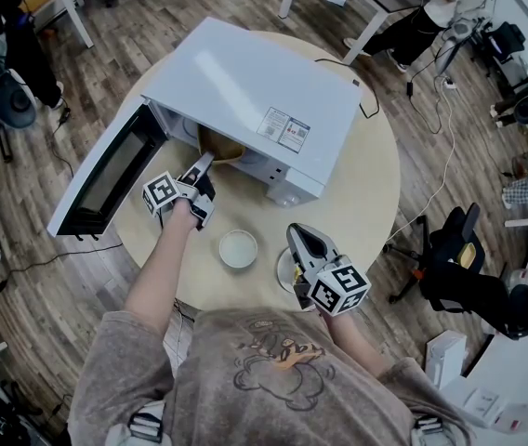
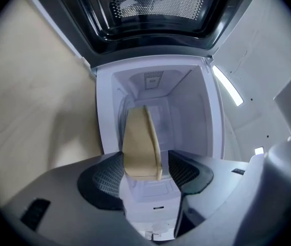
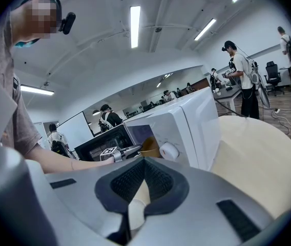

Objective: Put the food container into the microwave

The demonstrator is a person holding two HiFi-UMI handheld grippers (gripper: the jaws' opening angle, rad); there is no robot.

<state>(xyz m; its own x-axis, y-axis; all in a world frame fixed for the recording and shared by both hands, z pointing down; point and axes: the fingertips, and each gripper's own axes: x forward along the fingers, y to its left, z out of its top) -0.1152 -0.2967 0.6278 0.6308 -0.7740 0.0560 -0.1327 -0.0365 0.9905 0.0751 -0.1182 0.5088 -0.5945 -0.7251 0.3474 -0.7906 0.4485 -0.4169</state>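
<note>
Food container [image 2: 141, 145] in the microwave [image 1: 245, 82]
My left gripper [image 1: 208, 162] is spread round it; my right gripper [image 1: 299, 236], nearer, is pressed together.

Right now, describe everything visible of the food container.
The food container is a tan tub, paper-like in look, with a paler rim. It sits just inside the mouth of the open white microwave, apparently on the chamber floor. Its near edge lies between the jaws of the left gripper, which stand apart: one pad looks against its side, the other clear of it. Whether it has a lid cannot be told.
</note>
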